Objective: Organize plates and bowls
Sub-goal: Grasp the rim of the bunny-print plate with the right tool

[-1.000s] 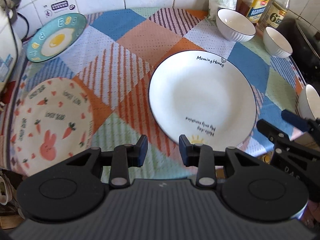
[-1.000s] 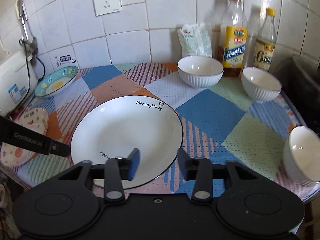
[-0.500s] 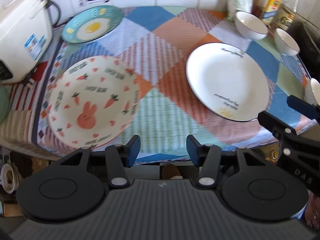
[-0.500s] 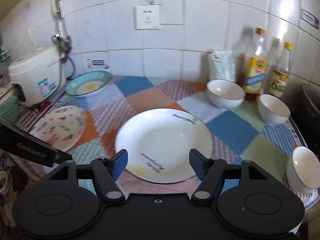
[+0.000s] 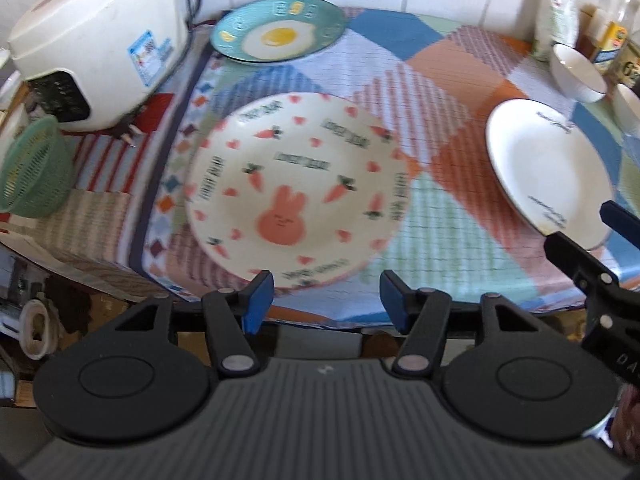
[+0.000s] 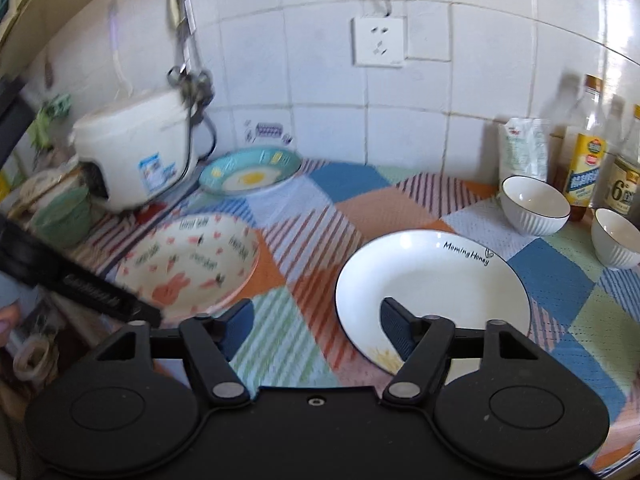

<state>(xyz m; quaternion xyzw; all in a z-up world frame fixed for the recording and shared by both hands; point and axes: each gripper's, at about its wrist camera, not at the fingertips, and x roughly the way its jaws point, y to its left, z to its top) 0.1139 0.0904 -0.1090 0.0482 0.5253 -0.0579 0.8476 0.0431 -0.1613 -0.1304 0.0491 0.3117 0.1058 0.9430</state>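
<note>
Rice cooker point(image 5: 96, 36) far left of bunny plate point(image 5: 294, 188). Left gripper point(image 5: 326, 298) fingers spread, empty, at bunny plate's near rim. Egg plate point(image 5: 278, 34) behind bunny plate. White plate point(image 6: 432, 292) right of bunny plate; right gripper point(image 6: 316, 326) fingers spread, empty, between the two. Bowls point(image 6: 534, 204) further right.
</note>
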